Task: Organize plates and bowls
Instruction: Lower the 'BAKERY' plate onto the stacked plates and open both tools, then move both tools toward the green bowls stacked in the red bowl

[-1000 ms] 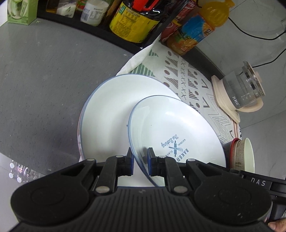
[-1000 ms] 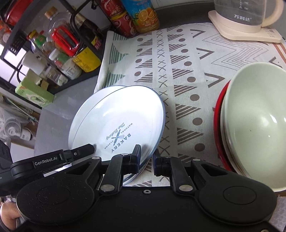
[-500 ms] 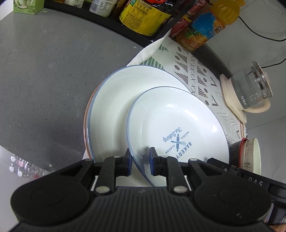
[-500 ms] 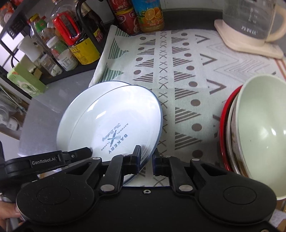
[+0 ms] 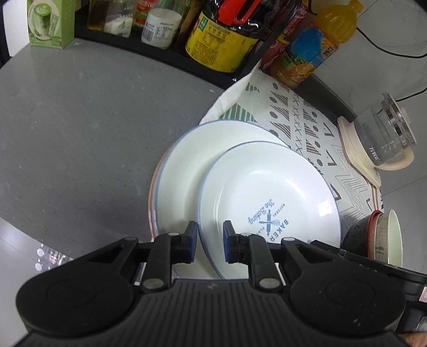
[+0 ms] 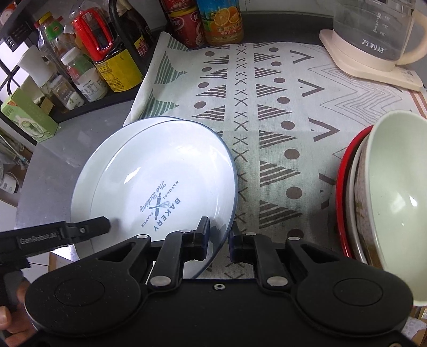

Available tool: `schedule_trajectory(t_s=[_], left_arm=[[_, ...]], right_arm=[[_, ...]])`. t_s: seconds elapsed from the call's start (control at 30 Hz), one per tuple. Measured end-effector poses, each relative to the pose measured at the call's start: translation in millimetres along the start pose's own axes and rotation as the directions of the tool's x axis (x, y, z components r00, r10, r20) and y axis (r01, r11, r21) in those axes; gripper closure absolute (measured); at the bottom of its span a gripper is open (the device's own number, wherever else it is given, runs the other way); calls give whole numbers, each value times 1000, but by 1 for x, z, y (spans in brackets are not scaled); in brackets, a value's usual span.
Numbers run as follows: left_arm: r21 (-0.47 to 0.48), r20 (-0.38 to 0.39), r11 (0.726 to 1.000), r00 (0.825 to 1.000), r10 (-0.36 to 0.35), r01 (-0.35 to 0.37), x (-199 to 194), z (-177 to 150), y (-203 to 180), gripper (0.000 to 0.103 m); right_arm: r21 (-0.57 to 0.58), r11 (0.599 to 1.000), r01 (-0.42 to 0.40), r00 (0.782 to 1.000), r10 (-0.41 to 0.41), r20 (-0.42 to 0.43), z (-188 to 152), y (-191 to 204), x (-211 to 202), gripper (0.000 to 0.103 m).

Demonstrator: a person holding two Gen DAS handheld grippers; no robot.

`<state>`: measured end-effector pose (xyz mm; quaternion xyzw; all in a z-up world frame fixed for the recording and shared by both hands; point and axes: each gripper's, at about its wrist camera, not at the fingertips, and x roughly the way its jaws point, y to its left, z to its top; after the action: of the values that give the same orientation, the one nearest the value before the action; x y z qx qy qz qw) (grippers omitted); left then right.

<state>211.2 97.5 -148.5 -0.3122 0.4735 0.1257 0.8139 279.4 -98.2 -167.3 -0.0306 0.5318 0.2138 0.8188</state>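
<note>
A white plate printed "BAKERY" (image 5: 267, 192) (image 6: 160, 170) lies offset to the right over a larger white blue-rimmed plate (image 5: 181, 173) (image 6: 82, 186), which rests on an orange-rimmed plate (image 5: 152, 197). My left gripper (image 5: 210, 240) has its pads on either side of the printed plate's near rim, shut on it. My right gripper (image 6: 218, 237) pinches the same plate's right rim above the cloth, and its jaws are just starting to open. One left gripper finger (image 6: 88, 228) shows in the right wrist view. Stacked bowls (image 6: 395, 186) (image 5: 387, 235) stand to the right.
A patterned cloth (image 6: 267, 106) covers the counter's right part; the grey counter (image 5: 80, 120) lies left. A glass kettle on a cream base (image 6: 373, 32) (image 5: 384, 138) stands at the back right. A black rack of bottles and jars (image 5: 221, 34), a juice bottle (image 6: 221, 21) and a green box (image 5: 50, 24) line the back.
Both grippers have sunk a little with the printed plate, which now lies flatter over the larger plate. The left jaws stand slightly wider than a second ago.
</note>
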Motion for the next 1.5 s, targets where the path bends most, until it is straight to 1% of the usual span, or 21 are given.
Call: schedule_trajectory(t_s=[0.23, 0.27, 0.33, 0.43, 0.53, 0.57, 0.63, 0.7, 0.73, 0.77, 0.8, 0.83, 0.87, 0.9, 0.93, 1.0, 1.07, 1.13, 1.2, 1.37, 1.5], left_arm=[[-5, 22, 999, 999, 45, -45, -5, 4, 6, 85], [-3, 18, 999, 999, 43, -43, -5, 4, 6, 85], [-2, 17, 999, 999, 45, -45, -6, 5, 7, 85], [17, 20, 998, 998, 63, -64, -9, 7, 2, 85], [32, 13, 997, 997, 75, -76, -12, 7, -4, 79], [34, 15, 997, 997, 73, -73, -14, 8, -6, 74], [43, 23, 997, 998, 63, -64, -19, 10, -10, 64], [51, 25, 997, 998, 60, -62, -23, 12, -17, 43], [53, 30, 997, 998, 54, -56, -26, 13, -20, 38], [57, 35, 997, 998, 48, -50, -28, 15, -23, 30], [65, 39, 997, 998, 44, -46, -30, 16, -26, 25], [74, 43, 996, 998, 37, -40, -31, 18, -31, 23], [82, 46, 996, 999, 30, -33, -32, 20, -35, 21], [90, 47, 996, 999, 22, -27, -33, 21, -39, 21], [99, 47, 995, 999, 15, -20, -33, 22, -43, 20], [116, 44, 993, 999, 1, -6, -34, 25, -51, 18], [133, 43, 991, 999, -11, 5, -35, 27, -60, 18], [152, 43, 988, 999, -26, 19, -35, 27, -69, 17], [171, 39, 985, 998, -40, 33, -35, 28, -78, 17], [229, 26, 971, 997, -72, 65, -32, 26, -104, 17], [273, 12, 957, 995, -102, 95, -27, 24, -127, 17]], right_arm=[[-8, 1000, 26, 1000, -26, -6, 2, 5, 3, 86], [-7, 1000, 25, 1000, -25, -2, 2, 5, 2, 86], [6, 1000, 5, 1000, -5, 4, 1, 4, -1, 82], [6, 1000, 6, 1000, -6, 17, 0, 5, -6, 82], [16, 1000, -11, 1000, 11, 26, 0, 4, -13, 82], [17, 1000, -17, 999, 17, 31, -1, 5, -17, 79], [13, 1000, -23, 999, 22, 47, -1, 6, -25, 70], [9, 1000, -24, 997, 24, 71, -1, 6, -34, 59], [9, 1000, -29, 996, 29, 84, -1, 5, -39, 57], [9, 999, -35, 995, 34, 96, 0, 5, -44, 52], [13, 999, -40, 993, 38, 108, 1, 3, -49, 44], [19, 999, -43, 992, 40, 120, 1, 2, -54, 41], [27, 999, -44, 990, 40, 134, 2, 0, -59, 34], [36, 998, -43, 988, 37, 149, 2, -3, -64, 28], [46, 998, -39, 986, 31, 166, 3, -6, -69, 26], [62, 998, -25, 980, 12, 200, 4, -12, -79, 17], [86, 996, -16, 975, -3, 221, 6, -20, -87, 13], [112, 993, -23, 971, -4, 241, 8, -29, -95, 13], [141, 990, -26, 965, -12, 263, 7, -36, -101, 10], [206, 978, -22, 951, -43, 305, 4, -56, -117, 9], [248, 969, -6, 943, -77, 323, -1, -72, -125, 8]])
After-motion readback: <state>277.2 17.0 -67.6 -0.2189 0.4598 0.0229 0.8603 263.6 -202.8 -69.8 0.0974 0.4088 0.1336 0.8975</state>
